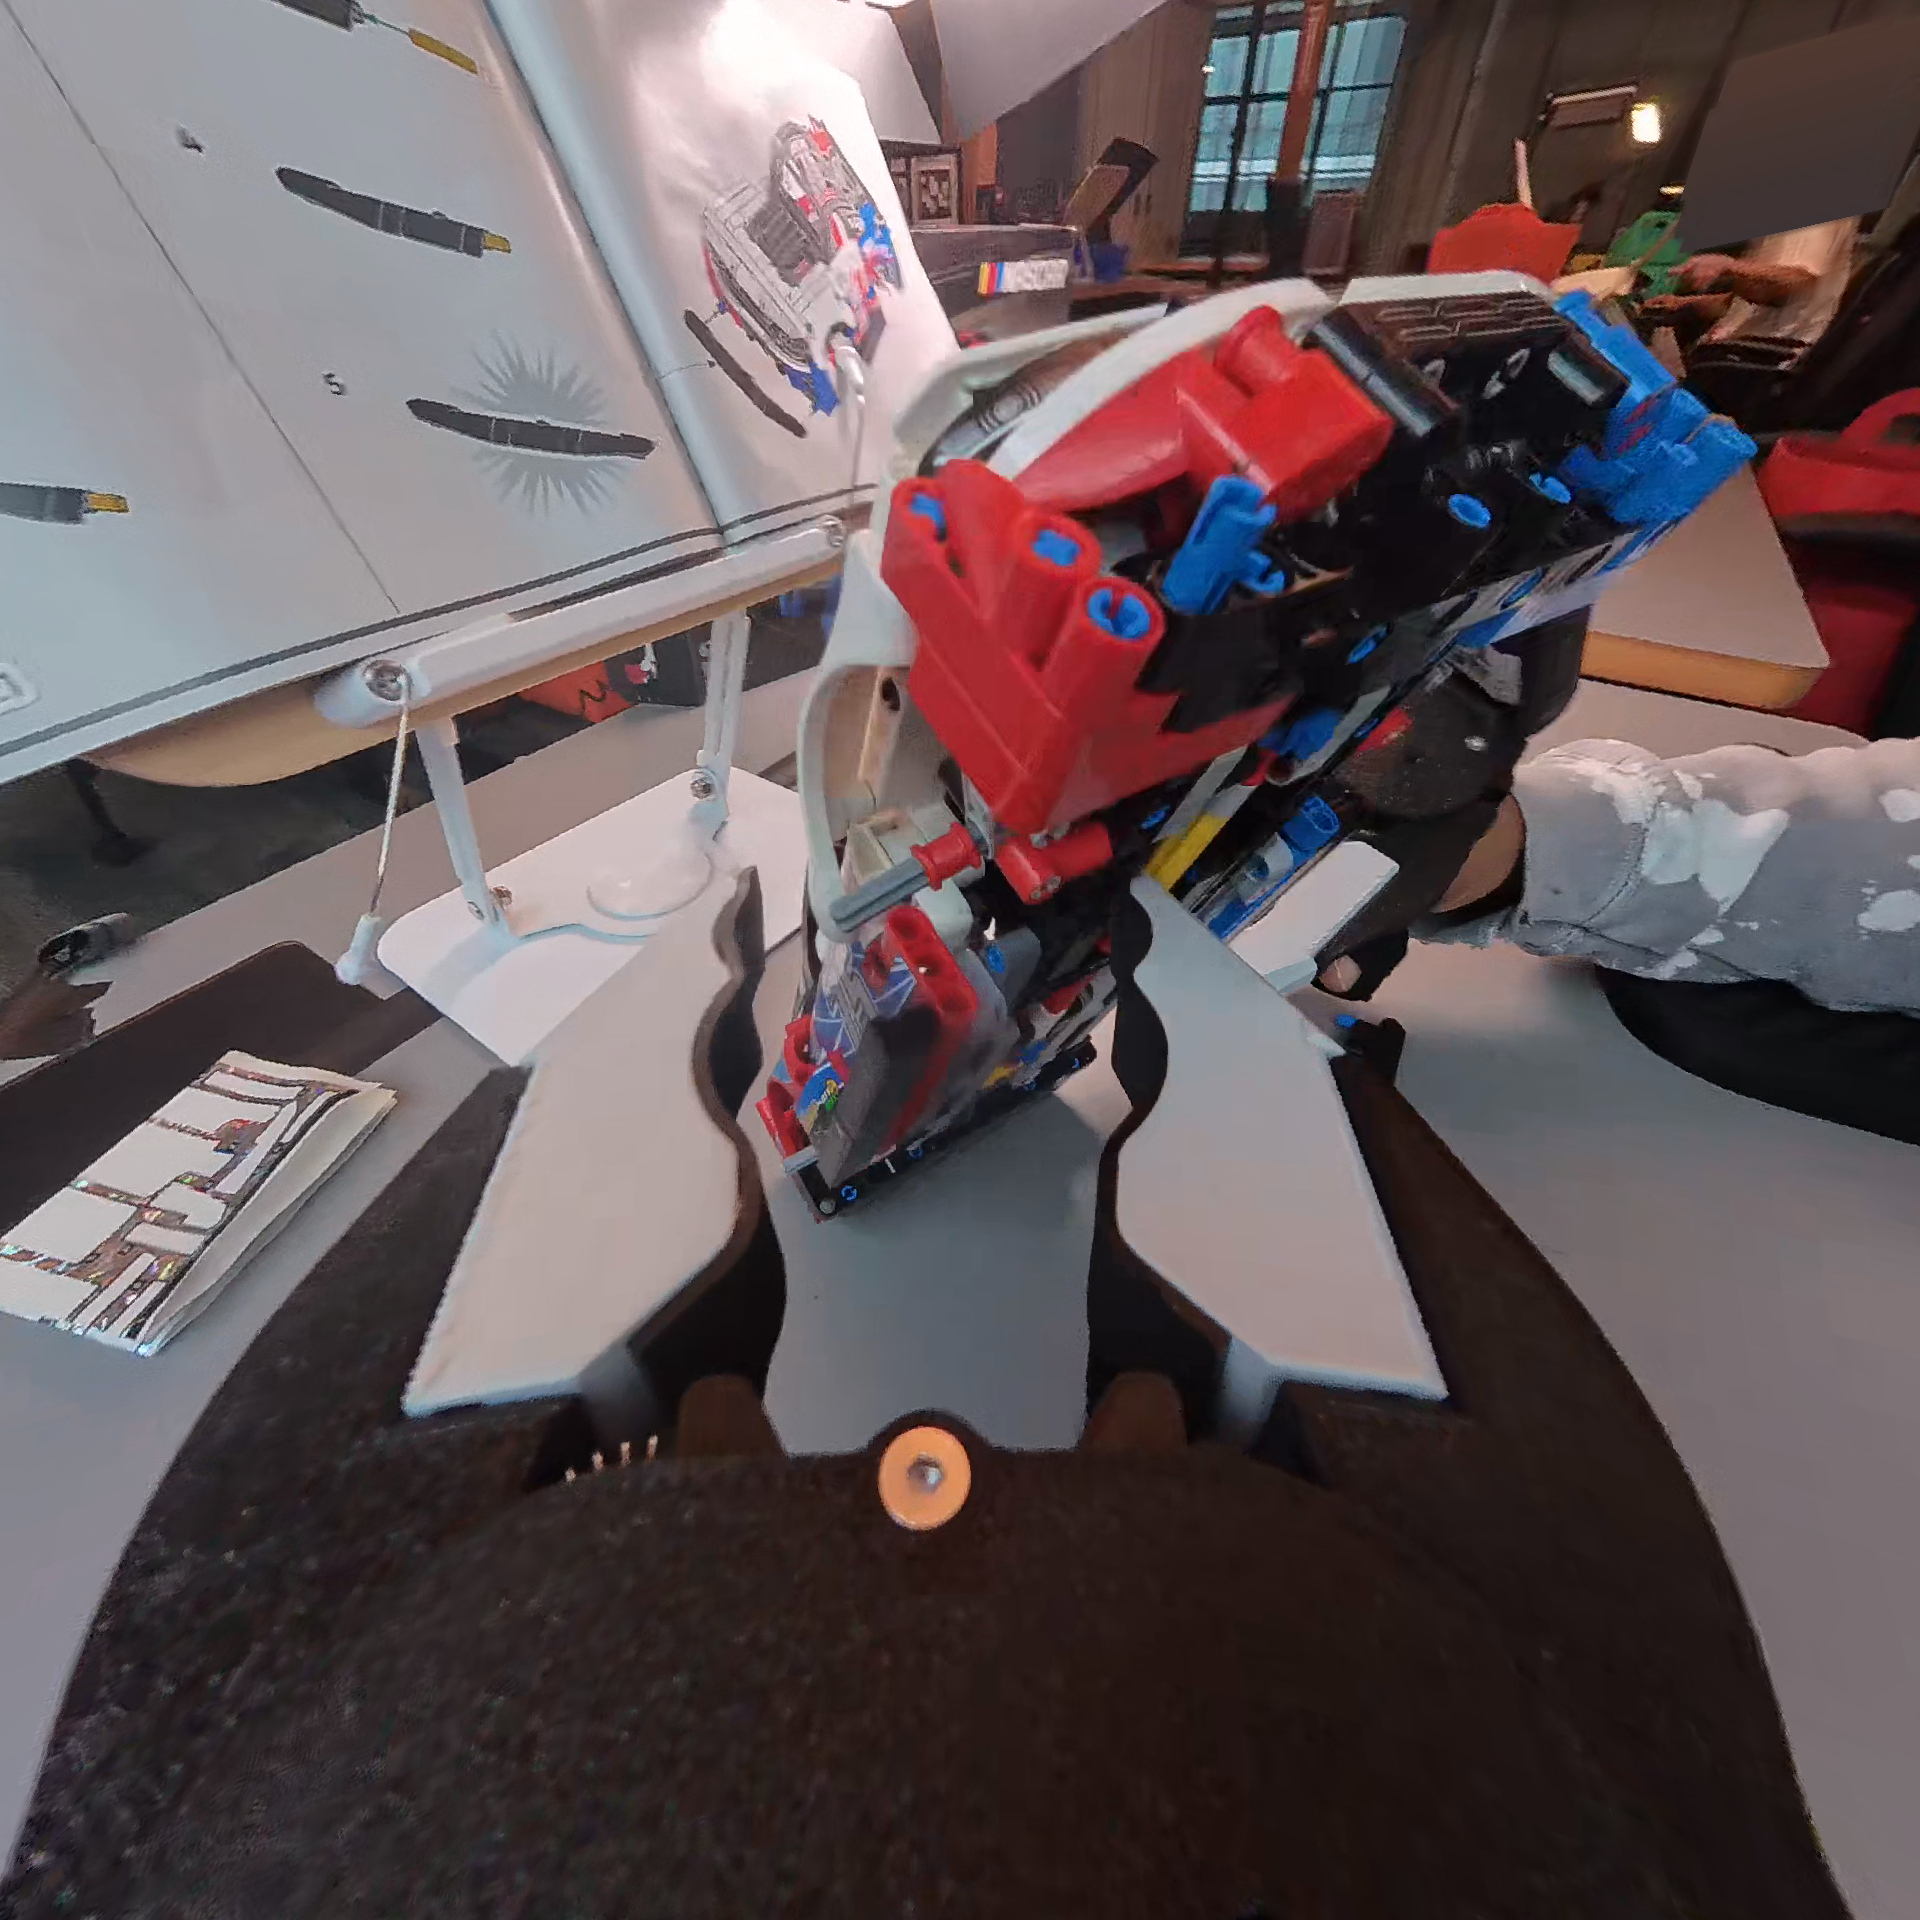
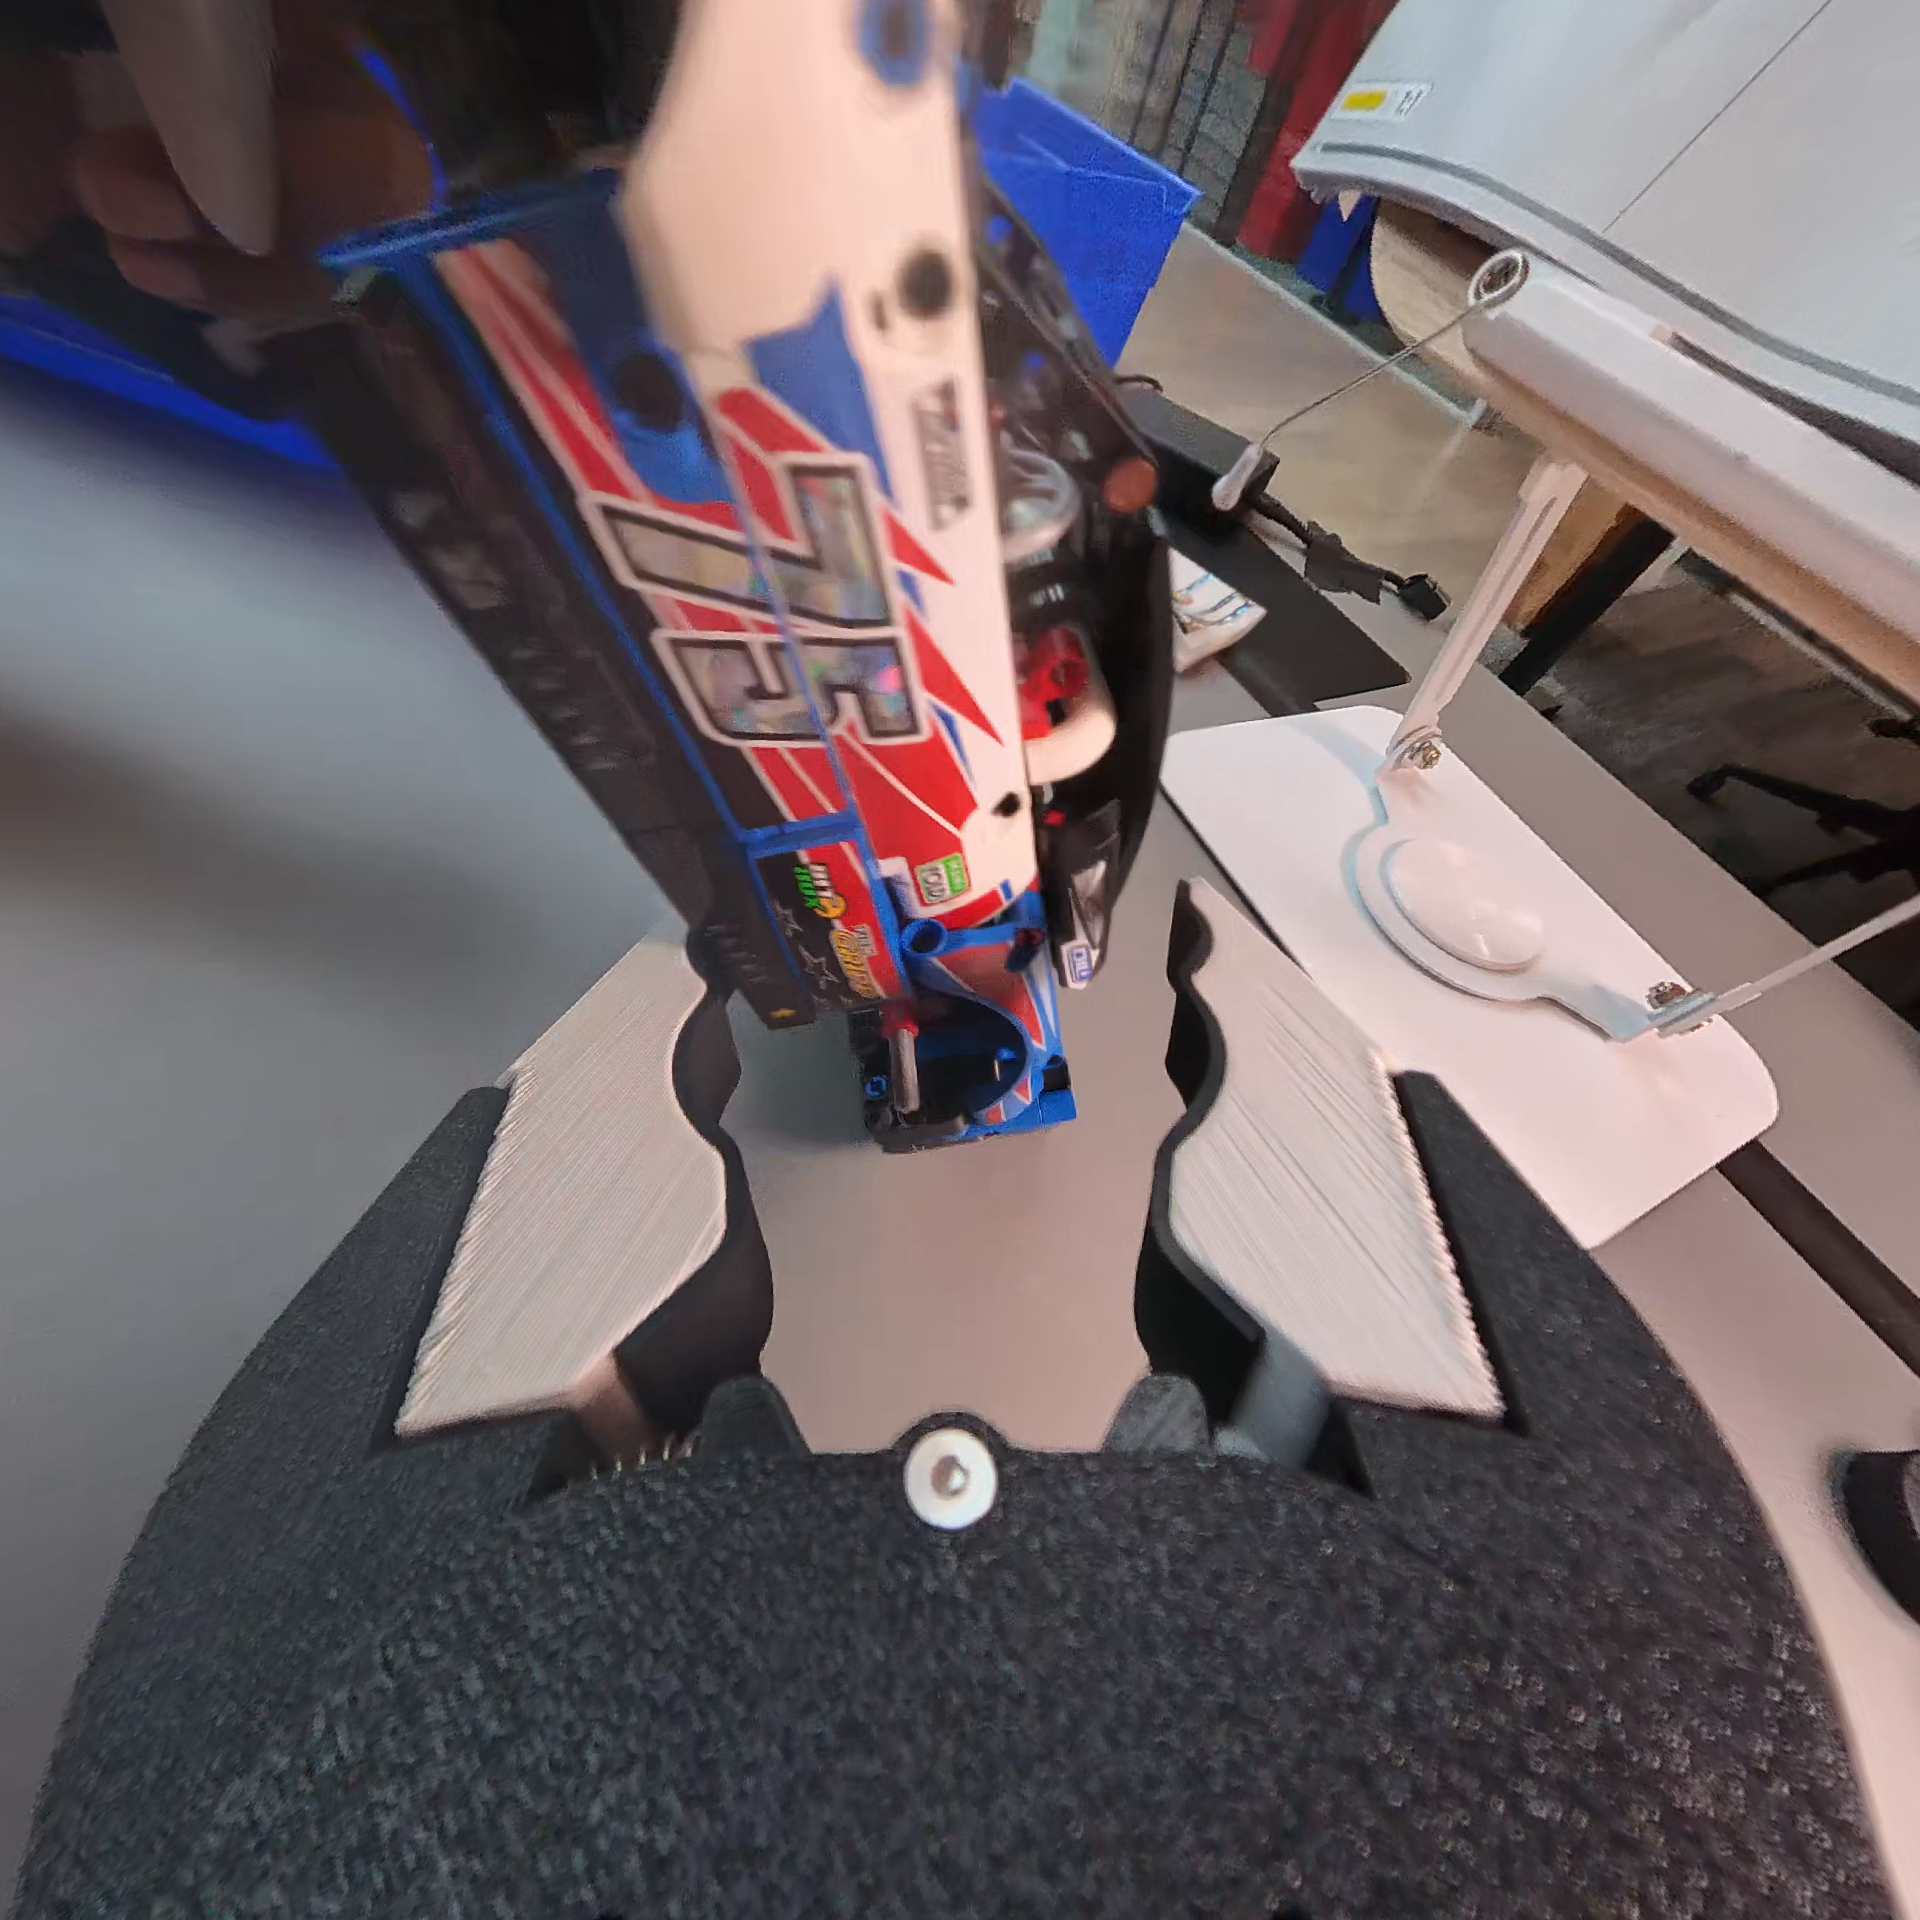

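Left wrist view: grey table (image 1: pixel 1558 1195), cluttered room.

The brick-built model car (image 1: pixel 1195 665) is glossy moulded plastic with shiny foil-like stickers on its side panel (image 2: pixel 790 582), each gripper (image 1: pixel 930 1039) (image 2: pixel 951 1049) pairs ridged white plastic fingers (image 2: pixel 1299 1174) with a rough, grainy black body, and the grey surface (image 1: pixel 1662 1299) looks smooth and matt.

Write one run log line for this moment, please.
left gripper: open, around brick car | right gripper: open, around car end | car: tilted, end on table | manual stand: behind
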Demonstrator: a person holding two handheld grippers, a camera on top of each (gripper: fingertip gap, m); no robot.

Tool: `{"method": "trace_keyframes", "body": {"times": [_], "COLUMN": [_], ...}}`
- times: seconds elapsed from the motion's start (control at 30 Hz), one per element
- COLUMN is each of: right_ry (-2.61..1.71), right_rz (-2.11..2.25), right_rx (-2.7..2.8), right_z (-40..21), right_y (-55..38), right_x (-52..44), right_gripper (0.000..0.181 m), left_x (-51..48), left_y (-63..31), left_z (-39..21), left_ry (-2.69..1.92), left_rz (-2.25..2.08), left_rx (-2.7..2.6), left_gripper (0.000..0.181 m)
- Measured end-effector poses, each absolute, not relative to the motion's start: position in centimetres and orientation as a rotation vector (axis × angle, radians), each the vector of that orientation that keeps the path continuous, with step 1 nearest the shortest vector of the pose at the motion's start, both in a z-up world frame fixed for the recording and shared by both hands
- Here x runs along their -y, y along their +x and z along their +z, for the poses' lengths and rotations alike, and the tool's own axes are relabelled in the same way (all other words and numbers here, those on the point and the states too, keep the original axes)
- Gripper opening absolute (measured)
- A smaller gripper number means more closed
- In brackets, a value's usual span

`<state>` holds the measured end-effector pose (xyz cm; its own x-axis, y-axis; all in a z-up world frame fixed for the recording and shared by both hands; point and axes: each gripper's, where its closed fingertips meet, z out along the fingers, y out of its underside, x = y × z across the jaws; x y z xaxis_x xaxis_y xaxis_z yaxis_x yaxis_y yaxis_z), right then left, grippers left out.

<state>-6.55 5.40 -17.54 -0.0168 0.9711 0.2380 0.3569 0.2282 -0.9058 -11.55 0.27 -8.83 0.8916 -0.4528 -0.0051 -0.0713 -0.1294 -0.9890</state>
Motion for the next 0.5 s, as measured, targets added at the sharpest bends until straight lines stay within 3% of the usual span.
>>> {"method": "trace_keyframes", "body": {"times": [0.1, 0.5], "right_ry": [-1.306, -1.29], "right_rz": [0.876, 0.967], "right_rx": [1.568, 1.671], "right_z": [-18.1, -18.4], "right_y": [-6.6, -5.1], "right_x": [-4.9, -3.4], "right_gripper": [0.079, 0.083], "left_x": [-0.1, 3.2], "left_y": [-11.4, -12.0], "left_z": [-9.0, -11.4], "left_ry": [-1.682, -1.748], "left_rz": [-0.338, -0.459], "left_rx": [-0.433, -0.376], "left_gripper": [0.056, 0.052]}}
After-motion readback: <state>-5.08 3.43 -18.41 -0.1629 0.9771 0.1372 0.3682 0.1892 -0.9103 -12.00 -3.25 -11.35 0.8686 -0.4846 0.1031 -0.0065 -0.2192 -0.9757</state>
